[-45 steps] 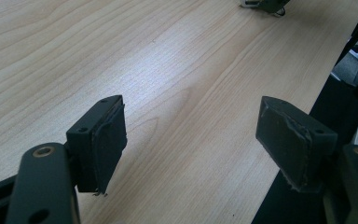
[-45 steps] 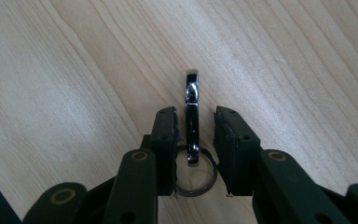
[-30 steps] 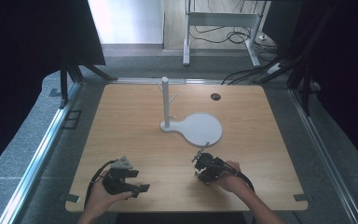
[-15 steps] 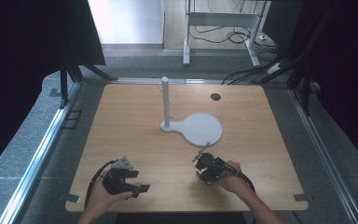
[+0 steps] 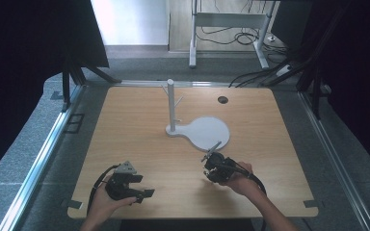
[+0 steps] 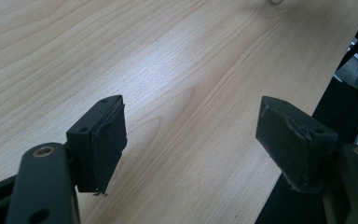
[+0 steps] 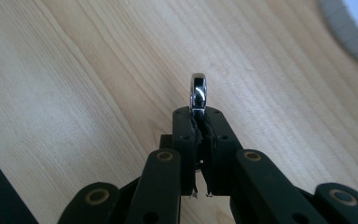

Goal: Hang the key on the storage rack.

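Clamping on a small shiny metal ring [image 7: 198,91], edge-on, right gripper [image 7: 198,116] jaws pressed together with only the ring's lower part between the pads and its rounded top poking out past the tips. Just ahead of those jaws and slightly to one side in the high view, a pale grey stand [image 5: 200,130]: flat round base plate, slim upright post, short pegs angling off near the top. Presumably meant as the ring's hanging place, judging by the pegs. Beneath and all around, light wood-grain worktop [image 5: 139,125], smooth and matt.

Resting well apart toward the near left corner, left gripper [image 6: 191,135] with jaws wide apart, nothing between the worn, rubbery black pads, frayed at the edges.

Risks from here, as a judgement: thin polished chrome against soft pads, gripped on a narrow arc only, so liable to pivot or squirt out under any sideways knock, then roll off across the slick worktop. Approaching a peg off-axis likely to strike the ring's rim instead of threading the hole, twisting it in the grip or nudging the light stand. Small hole, thin peg: little margin for tilt.
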Motion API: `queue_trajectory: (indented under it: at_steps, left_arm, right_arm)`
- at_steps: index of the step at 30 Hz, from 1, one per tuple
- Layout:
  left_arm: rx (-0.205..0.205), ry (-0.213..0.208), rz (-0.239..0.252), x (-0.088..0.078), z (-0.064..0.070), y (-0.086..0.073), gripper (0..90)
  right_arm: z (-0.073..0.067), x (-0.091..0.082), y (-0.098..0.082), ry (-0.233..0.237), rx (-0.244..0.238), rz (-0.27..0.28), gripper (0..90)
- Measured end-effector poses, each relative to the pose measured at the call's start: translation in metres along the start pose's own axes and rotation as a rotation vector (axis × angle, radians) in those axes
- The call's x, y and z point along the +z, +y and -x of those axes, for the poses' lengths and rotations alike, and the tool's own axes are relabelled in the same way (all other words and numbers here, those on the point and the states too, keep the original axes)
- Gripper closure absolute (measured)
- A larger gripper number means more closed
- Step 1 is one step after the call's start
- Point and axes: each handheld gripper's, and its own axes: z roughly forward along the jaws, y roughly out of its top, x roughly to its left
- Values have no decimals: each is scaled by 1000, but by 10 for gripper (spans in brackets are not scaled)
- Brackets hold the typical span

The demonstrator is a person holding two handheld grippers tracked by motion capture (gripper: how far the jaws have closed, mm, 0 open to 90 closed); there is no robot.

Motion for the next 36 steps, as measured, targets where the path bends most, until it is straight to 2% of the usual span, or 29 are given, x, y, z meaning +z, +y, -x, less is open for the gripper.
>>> queue_trajectory:
  at_steps: [7,22,36]
  left_arm:
    - [5,-1,-4,1,1,0,250]
    - [10,-4,-16,3,3,1,250]
    - [10,-10,-25,6,4,1,250]
  right_arm:
    - [4,-15,2,-17,11,45,848]
    - [14,-33,14,-41,18,109,848]
    - [22,-37,25,-44,27,118,847]
